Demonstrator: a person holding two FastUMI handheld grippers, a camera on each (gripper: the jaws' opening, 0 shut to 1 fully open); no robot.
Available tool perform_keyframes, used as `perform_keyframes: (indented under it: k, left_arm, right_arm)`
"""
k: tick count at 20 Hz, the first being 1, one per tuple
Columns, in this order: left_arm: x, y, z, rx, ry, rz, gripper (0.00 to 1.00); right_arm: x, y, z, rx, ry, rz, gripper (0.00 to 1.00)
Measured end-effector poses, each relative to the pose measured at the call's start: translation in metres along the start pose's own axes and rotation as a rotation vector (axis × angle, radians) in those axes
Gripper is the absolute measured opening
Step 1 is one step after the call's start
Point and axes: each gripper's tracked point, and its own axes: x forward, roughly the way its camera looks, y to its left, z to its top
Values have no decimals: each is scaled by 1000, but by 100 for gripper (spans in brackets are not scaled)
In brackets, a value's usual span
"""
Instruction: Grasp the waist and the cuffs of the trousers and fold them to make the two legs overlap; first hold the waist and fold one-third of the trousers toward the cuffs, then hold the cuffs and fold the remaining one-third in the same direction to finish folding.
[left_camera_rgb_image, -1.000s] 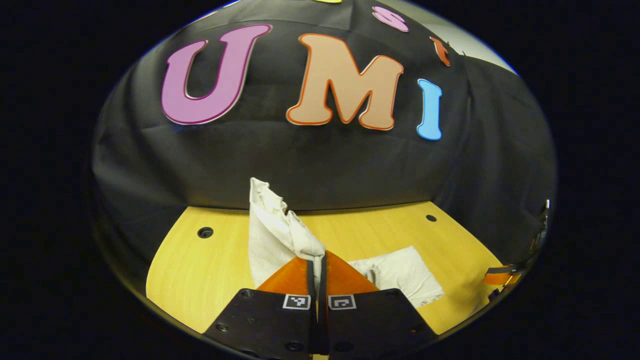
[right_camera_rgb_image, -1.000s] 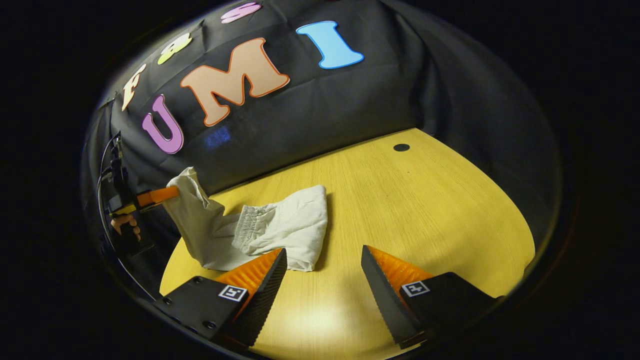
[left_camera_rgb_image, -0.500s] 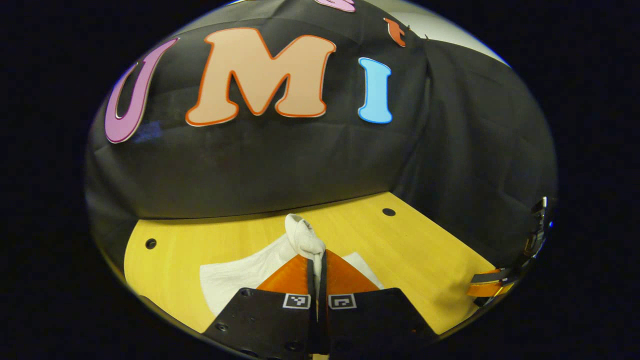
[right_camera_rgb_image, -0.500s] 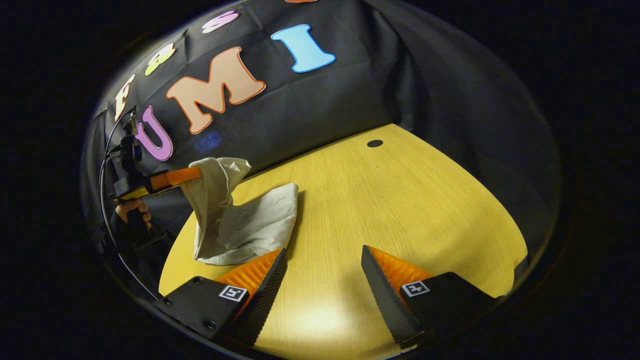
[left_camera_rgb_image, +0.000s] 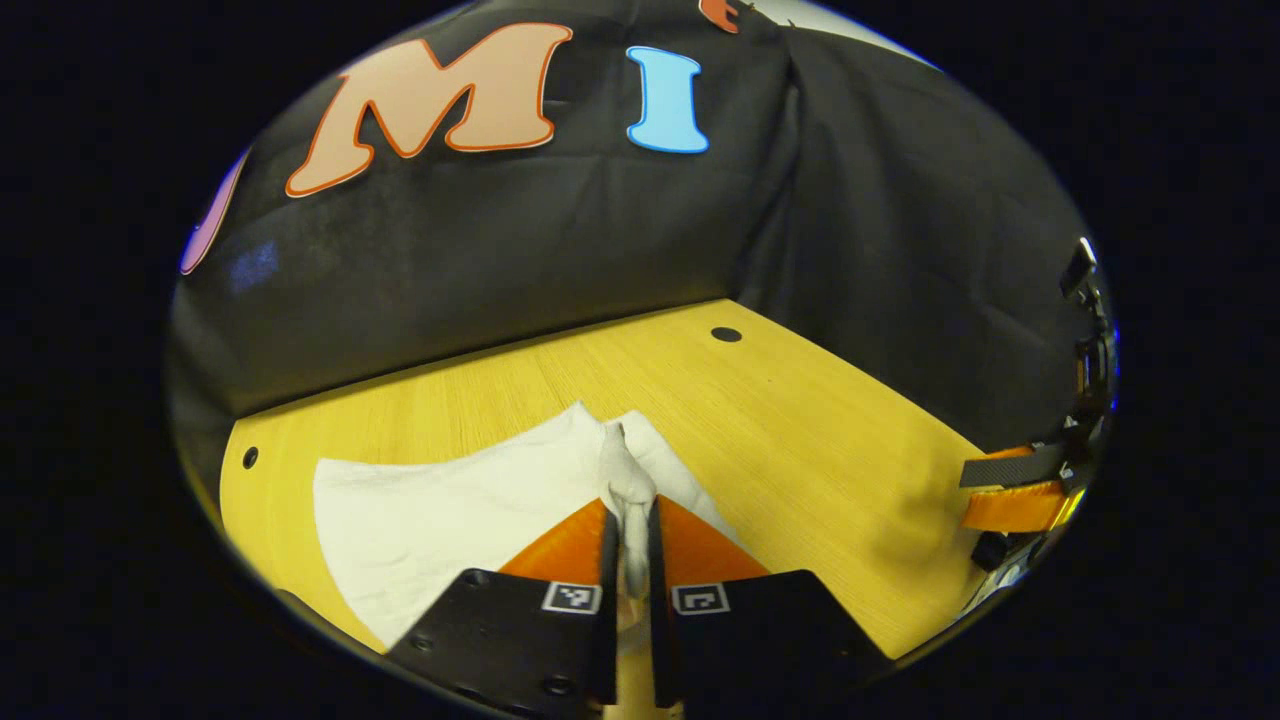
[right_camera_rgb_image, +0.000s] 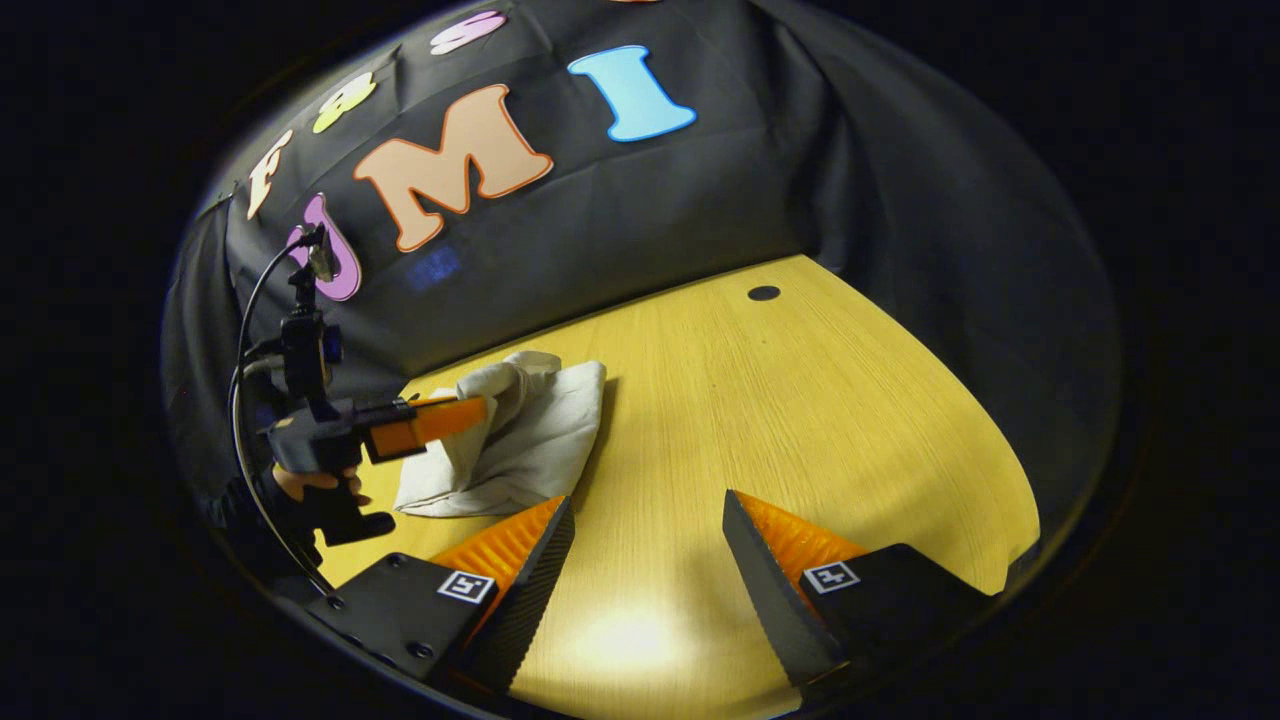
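left gripper (left_camera_rgb_image: 630, 500) clamped on trousers (left_camera_rgb_image: 450, 500)

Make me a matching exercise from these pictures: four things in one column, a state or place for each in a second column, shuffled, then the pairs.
Things:
1. left gripper
2. right gripper
3. trousers
4. round hole

States or places:
A. jaws wide apart over bare table
B. in the tabletop near the black cloth wall
C. jaws closed on a pinch of white fabric
D. bundled on the table, one end held

Pairs: 1-C, 2-A, 3-D, 4-B
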Motion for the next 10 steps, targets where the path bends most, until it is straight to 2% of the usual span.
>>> perform_keyframes:
  k: [1,3,4,7,10]
  left_arm:
    - [-9,-6,1,-24,-25,-13,33]
    - [-30,10,19,-19,-112,47,75]
    - [-55,24,31,-14,-154,87,95]
    - [-111,60,57,-34,-246,167,94]
    - [-180,111,81,-71,-340,302,94]
  right_arm:
    - [-4,9,8,-16,-21,8,96]
    - [-6,34,24,-59,-62,25,96]
    - [-7,47,30,-81,-81,30,96]
    - [-15,91,51,-137,-149,65,96]
    - [-26,148,76,-187,-251,102,96]
